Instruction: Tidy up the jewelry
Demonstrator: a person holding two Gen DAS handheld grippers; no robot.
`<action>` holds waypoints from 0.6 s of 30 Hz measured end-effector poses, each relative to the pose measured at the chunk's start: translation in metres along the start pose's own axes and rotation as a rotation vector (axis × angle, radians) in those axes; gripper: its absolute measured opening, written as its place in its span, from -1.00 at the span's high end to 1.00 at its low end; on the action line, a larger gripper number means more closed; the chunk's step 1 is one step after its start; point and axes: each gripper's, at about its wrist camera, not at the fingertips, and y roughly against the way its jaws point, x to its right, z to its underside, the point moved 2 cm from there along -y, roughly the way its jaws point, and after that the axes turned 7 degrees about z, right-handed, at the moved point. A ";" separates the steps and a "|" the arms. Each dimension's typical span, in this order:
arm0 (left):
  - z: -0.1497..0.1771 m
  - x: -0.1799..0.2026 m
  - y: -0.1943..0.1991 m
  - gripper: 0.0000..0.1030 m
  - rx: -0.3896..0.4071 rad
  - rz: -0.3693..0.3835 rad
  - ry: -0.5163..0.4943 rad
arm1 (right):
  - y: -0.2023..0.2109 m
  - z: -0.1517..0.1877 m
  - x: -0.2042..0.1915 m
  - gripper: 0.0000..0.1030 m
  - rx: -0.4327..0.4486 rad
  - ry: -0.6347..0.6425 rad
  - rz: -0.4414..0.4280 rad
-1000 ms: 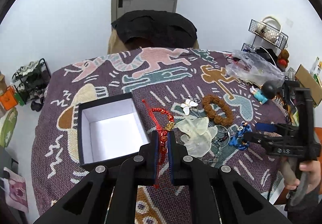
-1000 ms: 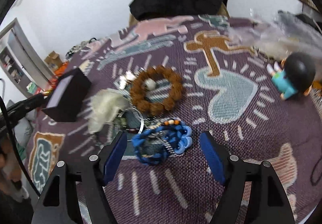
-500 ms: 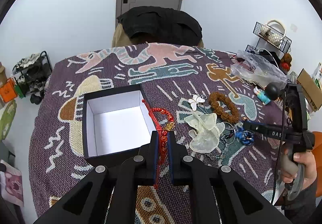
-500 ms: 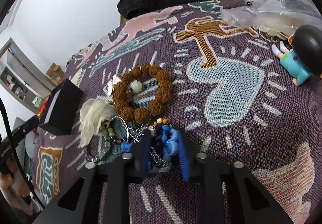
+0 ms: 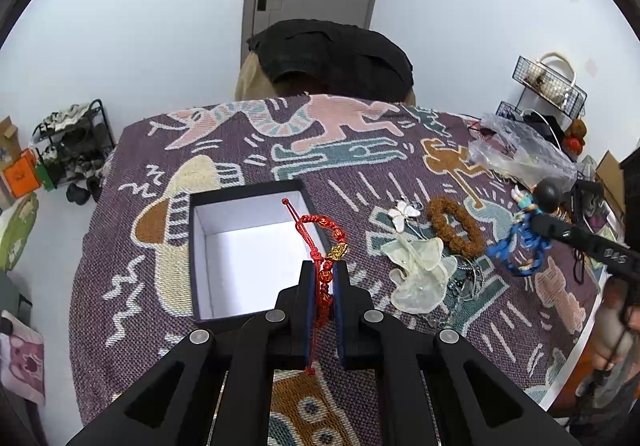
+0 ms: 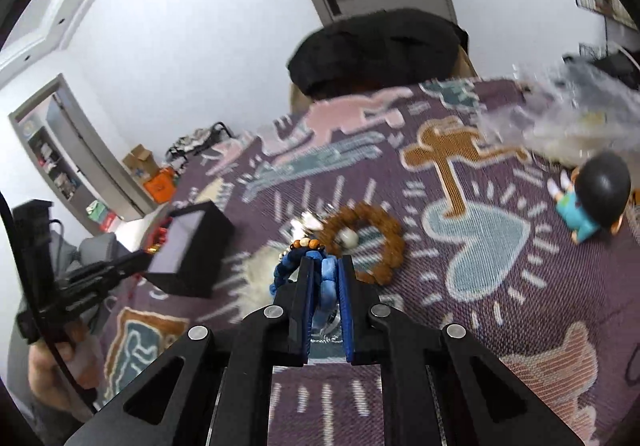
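Left wrist view: left hand-held gripper (image 5: 324, 270) pinching a red beaded bracelet (image 5: 325, 246) between its fingers, held just above the near right corner of the open black box (image 5: 248, 250) — white-lined, sitting on the patterned worktop (image 5: 240, 149). Red cord ends trailing up over the box's interior and down below the fingers.

To the right on the cloth: a white butterfly brooch (image 5: 406, 210), a brown beaded bracelet (image 5: 454, 225), a pale sheer scrunchie (image 5: 420, 266) lying over some metal chains. Farther right, right hand-held gripper (image 5: 534, 224) clamped on a blue beaded bracelet (image 5: 516, 248), lifted clear of the cloth beside a small dark-haired figurine (image 5: 540, 195). Crumpled clear plastic bag (image 5: 520, 155) behind it.

Right wrist view, motion-blurred: right hand-held gripper (image 6: 323, 266) pressed together on the blue beaded bracelet (image 6: 316, 266) — a few orange beads at its top — with the brown beaded bracelet (image 6: 368, 238) beyond on the worktop (image 6: 480, 286), the black box (image 6: 192, 250) at left.
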 end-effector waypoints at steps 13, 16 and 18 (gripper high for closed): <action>-0.009 -0.031 -0.013 0.81 -0.005 -0.044 0.083 | 0.022 -0.031 -0.051 0.75 0.067 0.091 -0.016; -0.014 -0.037 -0.016 0.68 -0.013 -0.034 0.104 | 0.017 -0.035 -0.066 0.75 0.061 0.109 -0.027; -0.014 -0.039 -0.014 -0.01 -0.010 -0.034 0.117 | 0.010 -0.037 -0.077 0.75 0.050 0.114 -0.037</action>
